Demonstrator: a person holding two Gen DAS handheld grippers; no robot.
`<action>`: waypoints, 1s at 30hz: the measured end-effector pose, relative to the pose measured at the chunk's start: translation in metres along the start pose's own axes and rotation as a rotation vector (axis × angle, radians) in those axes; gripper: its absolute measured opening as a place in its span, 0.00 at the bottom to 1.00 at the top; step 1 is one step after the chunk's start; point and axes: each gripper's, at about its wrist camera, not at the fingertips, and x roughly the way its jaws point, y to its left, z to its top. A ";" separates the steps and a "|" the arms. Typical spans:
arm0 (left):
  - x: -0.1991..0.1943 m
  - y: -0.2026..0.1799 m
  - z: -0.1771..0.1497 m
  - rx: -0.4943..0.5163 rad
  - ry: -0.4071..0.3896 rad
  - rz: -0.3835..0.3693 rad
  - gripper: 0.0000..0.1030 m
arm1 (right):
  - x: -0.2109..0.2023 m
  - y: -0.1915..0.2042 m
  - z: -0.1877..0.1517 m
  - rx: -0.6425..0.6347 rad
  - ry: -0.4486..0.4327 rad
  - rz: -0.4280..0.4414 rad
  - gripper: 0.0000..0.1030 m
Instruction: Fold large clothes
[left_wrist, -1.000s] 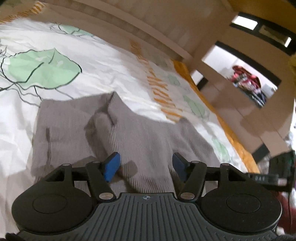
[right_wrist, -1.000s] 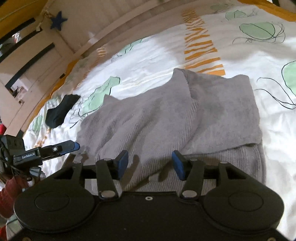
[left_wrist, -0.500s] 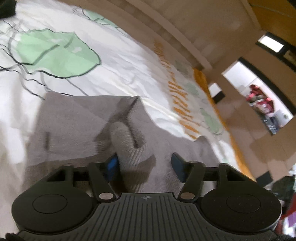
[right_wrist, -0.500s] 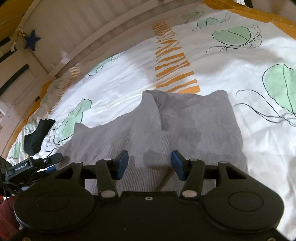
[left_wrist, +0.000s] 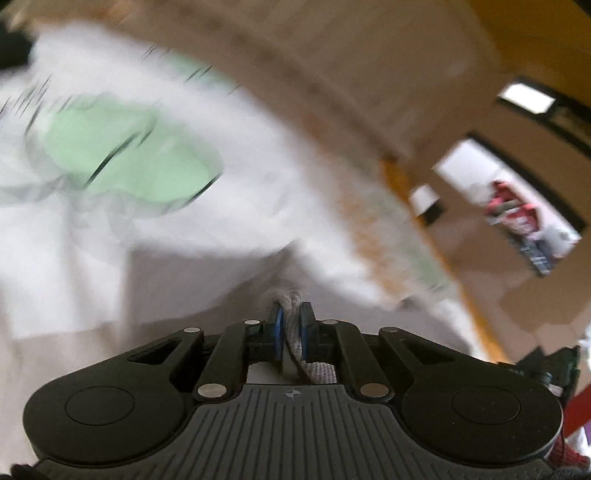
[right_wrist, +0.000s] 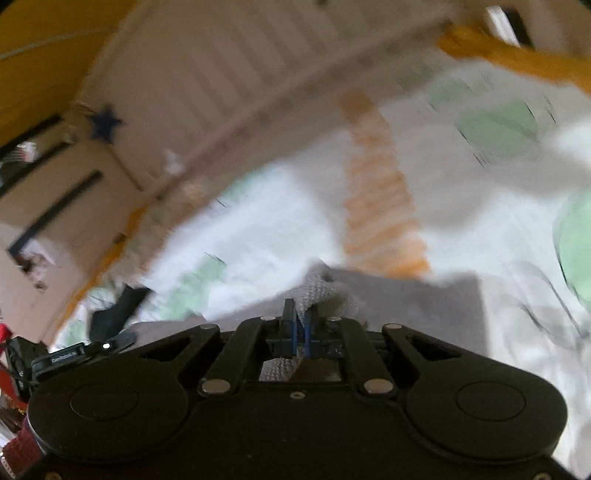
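Left wrist view: heavy blur. The left claw (left_wrist: 290, 325) is clamping a bunched fold of the grey sweater (left_wrist: 177, 288), knit fabric pinched between the blue pads (left_wrist: 277, 328) and trailing back under the claw body. The rest of the sweater is lying spread on the bed sheet (left_wrist: 258, 173), white with a green leaf print (left_wrist: 125, 162). An orange bed edge (left_wrist: 397, 177) is running along the right, with a beige wall behind it and a dark-framed opening (left_wrist: 517, 206) showing red clutter.

Right wrist view: also blurred. The right claw (right_wrist: 300, 328) is pinching another fold of the same sweater (right_wrist: 406, 306), a ribbed ridge (right_wrist: 317, 284) poking up just past the closed pads. The sweater is lying flat on the sheet ahead and to the right. Orange stripes (right_wrist: 380, 206) are showing on the sheet beyond it. A dark cloth item (right_wrist: 118, 310) is lying on the sheet to the left, apart from the sweater. A blue star (right_wrist: 105, 123) is hanging on the slatted headboard (right_wrist: 240, 74).
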 end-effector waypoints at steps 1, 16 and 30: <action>0.000 0.008 -0.006 -0.022 0.013 0.018 0.08 | 0.007 -0.006 -0.006 -0.008 0.035 -0.021 0.12; -0.034 -0.079 -0.006 0.220 -0.047 0.091 0.49 | -0.030 0.070 -0.024 -0.286 -0.070 -0.061 0.40; 0.007 -0.126 -0.098 0.573 0.117 0.230 0.61 | 0.010 0.115 -0.116 -0.471 0.118 -0.142 0.39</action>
